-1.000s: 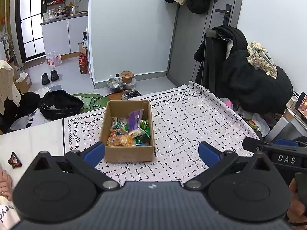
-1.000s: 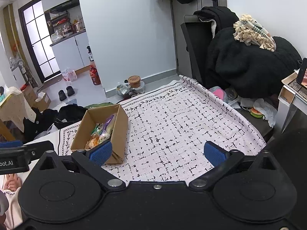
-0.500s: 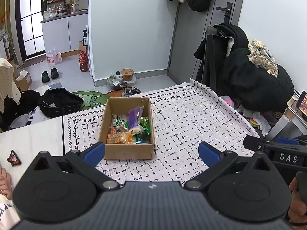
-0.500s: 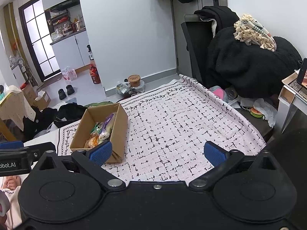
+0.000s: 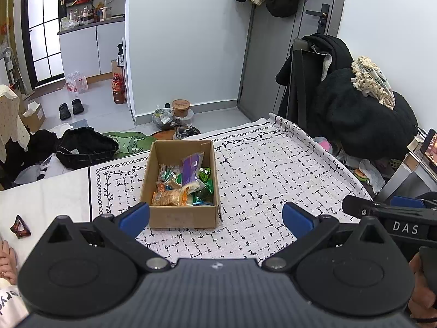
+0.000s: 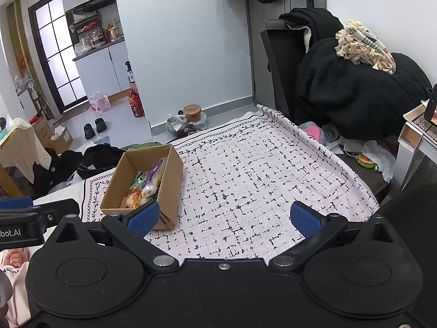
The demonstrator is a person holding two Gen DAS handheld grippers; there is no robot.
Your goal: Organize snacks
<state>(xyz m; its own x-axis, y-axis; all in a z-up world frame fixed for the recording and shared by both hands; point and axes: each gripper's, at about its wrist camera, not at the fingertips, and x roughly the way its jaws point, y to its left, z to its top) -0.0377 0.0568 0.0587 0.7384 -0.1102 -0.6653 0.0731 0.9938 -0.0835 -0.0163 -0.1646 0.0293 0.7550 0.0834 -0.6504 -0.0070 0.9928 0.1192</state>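
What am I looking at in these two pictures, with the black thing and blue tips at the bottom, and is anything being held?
No robot arm here: a person carries a hand-held gripper in each hand, and each has a wide-angle camera looking forward along its two blue-tipped fingers. One picture comes from the left hand-held gripper, the other from the right hand-held gripper. Each also catches the other tool at its edge.

Both look at a table covered by a patterned cloth. On it stands an open cardboard box filled with snack packets, among them a purple packet. A small reddish-brown hair clip lies on the bare tabletop at the far left.

Nothing is held: both grippers are open and empty, short of the box.
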